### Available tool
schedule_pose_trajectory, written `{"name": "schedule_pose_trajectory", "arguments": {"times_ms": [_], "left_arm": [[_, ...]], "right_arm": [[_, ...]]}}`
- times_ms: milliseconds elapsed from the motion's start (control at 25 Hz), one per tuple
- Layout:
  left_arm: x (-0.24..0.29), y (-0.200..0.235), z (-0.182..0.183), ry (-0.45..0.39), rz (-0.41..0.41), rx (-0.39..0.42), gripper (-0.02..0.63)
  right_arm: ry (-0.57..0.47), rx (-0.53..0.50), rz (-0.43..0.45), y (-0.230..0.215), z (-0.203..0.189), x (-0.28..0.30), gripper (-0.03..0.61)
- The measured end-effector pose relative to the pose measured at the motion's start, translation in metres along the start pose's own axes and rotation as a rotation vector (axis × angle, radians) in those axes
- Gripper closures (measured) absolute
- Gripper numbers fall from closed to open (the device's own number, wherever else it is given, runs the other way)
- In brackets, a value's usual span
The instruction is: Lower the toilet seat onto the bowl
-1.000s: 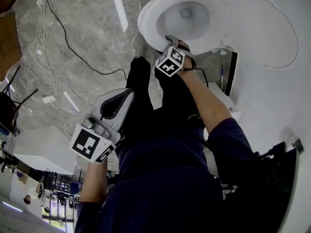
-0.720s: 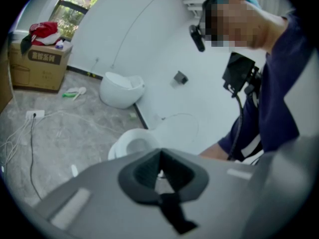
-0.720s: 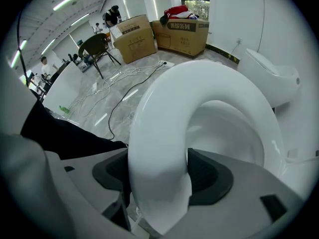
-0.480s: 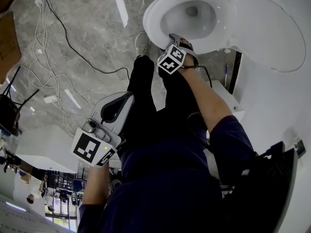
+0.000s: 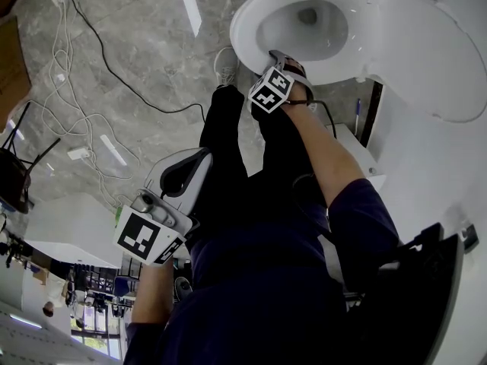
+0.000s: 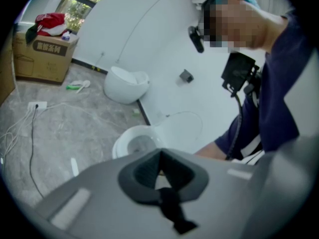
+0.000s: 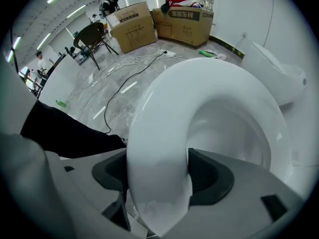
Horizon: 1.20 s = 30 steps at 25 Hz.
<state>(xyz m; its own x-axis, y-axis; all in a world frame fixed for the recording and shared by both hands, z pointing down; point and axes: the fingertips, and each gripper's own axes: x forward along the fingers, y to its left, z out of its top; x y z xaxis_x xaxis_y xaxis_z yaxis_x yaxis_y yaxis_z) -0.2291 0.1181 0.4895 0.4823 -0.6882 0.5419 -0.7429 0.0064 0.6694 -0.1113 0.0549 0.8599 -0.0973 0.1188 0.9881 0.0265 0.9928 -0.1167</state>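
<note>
Right hand-held gripper (image 5: 278, 61), jaws on toilet seat (image 5: 242, 29) front rim, sits slightly higher & further right in head view vs 1 s ago. Left hand-held gripper (image 5: 183, 175) drops a bit lower, nearer person's leg.

The toilet seat (image 7: 164, 108) stood between the jaws of the right gripper (image 7: 158, 180), its front rim pinched from both sides. The bowl (image 7: 234, 128) opened ahead and to the right of that claw, with the lid (image 5: 426, 44) beyond the bowl. At the claw's left was the person's leg (image 7: 65, 133). Cables (image 7: 130, 62) ran over the floor (image 7: 119, 91) ahead and left, with a chair (image 7: 92, 36) and cardboard boxes (image 7: 164, 19) farther off. A second toilet (image 7: 276, 71) stood ahead and right. The left gripper (image 5: 194, 164) hung well behind, beside the leg.
</note>
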Motion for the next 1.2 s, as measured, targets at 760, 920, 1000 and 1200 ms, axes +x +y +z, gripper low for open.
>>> {"name": "schedule_pose_trajectory", "arguments": {"times_ms": [760,920,1000,1200], "left_arm": [[0.003,0.015,0.003,0.004,0.015,-0.022,0.614],[0.003,0.017,0.004,0.007,0.018,-0.029,0.614],[0.002,0.018,0.003,0.005,0.02,-0.032,0.614],[0.002,0.02,0.001,0.0,0.029,-0.04,0.614]], "right_arm": [[0.05,-0.012,0.009,-0.002,-0.004,0.029,0.262],[0.053,-0.011,0.007,-0.003,-0.004,0.032,0.262],[0.055,-0.012,0.005,-0.003,-0.004,0.034,0.262],[0.054,-0.017,0.013,-0.002,-0.006,0.037,0.262]]}}
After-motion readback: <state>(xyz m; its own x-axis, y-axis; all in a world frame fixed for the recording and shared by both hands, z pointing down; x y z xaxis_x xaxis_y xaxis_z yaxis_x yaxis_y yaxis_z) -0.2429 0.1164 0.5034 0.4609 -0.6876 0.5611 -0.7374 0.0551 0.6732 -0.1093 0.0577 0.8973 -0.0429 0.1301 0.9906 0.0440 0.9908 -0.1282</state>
